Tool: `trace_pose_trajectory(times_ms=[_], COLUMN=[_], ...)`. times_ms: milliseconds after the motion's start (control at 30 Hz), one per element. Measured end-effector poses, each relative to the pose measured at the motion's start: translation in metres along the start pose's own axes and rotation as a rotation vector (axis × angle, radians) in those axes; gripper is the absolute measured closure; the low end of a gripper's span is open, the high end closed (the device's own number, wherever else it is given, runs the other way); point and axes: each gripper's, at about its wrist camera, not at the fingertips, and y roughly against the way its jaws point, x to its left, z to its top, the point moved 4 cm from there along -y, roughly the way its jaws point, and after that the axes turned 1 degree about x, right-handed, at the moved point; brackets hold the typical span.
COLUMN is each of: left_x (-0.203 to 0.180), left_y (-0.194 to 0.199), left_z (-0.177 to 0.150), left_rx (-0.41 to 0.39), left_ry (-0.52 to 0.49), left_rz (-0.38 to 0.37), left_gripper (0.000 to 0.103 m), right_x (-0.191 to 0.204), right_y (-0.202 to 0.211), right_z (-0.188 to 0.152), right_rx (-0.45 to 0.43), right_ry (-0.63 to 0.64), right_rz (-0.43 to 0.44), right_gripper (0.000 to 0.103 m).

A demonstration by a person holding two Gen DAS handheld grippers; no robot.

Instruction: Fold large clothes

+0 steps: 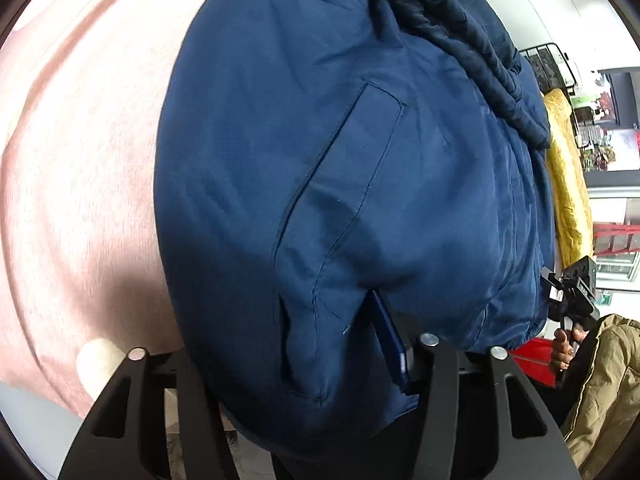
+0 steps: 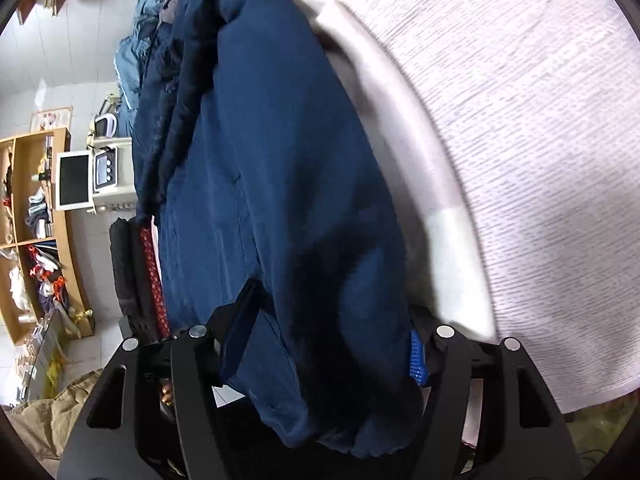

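Observation:
A large navy blue padded jacket (image 1: pixel 360 180) with a welt pocket fills the left wrist view, lifted in front of a pink bed cover (image 1: pixel 80 160). My left gripper (image 1: pixel 320 364) is shut on the jacket's lower edge; cloth bulges over its fingers and hides the left one. In the right wrist view the same jacket (image 2: pixel 272 184) hangs between my right gripper's (image 2: pixel 324 348) blue-padded fingers (image 2: pixel 417 356), which are shut on a thick fold of it. The right gripper also shows in the left wrist view (image 1: pixel 572 292), held by a hand.
A yellow garment (image 1: pixel 568 184) and an olive jacket (image 1: pixel 600 392) lie at the right. A wooden shelf (image 2: pixel 36 236), a white monitor (image 2: pixel 74 180), folded dark clothes (image 2: pixel 132 276) and a light blue garment (image 2: pixel 132 52) are at the left. The striped bed cover (image 2: pixel 540 160) lies at the right.

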Motion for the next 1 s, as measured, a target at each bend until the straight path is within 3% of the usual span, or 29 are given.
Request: trace_pose_trajectory(times_ms=[67,300,367,600,767,867,1000], left_x=[0.000,-0.003,-0.010,-0.023,-0.020,-0.020,-0.040], left_y=[0.000,0.013,0.016,0.029,0.028,0.025,0.038], left_z=[-0.004,-0.015,-0.017,-0.044,-0.068,-0.061,-0.032], left_rx=[0.010,-0.006,0.005,0.059,0.090,0.081,0.046], left_ry=[-0.015,0.010,-0.023,-0.108,-0.040,0.006,-0.043], left_rz=[-0.003,-0.044,-0.028,-0.034,-0.050,-0.051,-0.062], left_gripper=[0.058,0.080,0.083,0.085,0.085,0.086,0.086], right_x=[0.000,0.008,0.015,0.009,0.001,0.007,0.041], right_y=[-0.007,0.003,0.010,0.037,0.042,0.036,0.040], right_z=[-0.013,-0.024,-0.027,-0.049,-0.064,-0.054,-0.031], right_rx=[0.074,0.089,0.105,0.159,0.191,0.189,0.152], right_ry=[0.043,0.021,0.049,0.051,0.022,0.035,0.092], right_rz=[-0.002,0.026,0.034,0.024,-0.003,-0.019,0.038], right_gripper=[0.042,0.079,0.083,0.084,0.084,0.085,0.086])
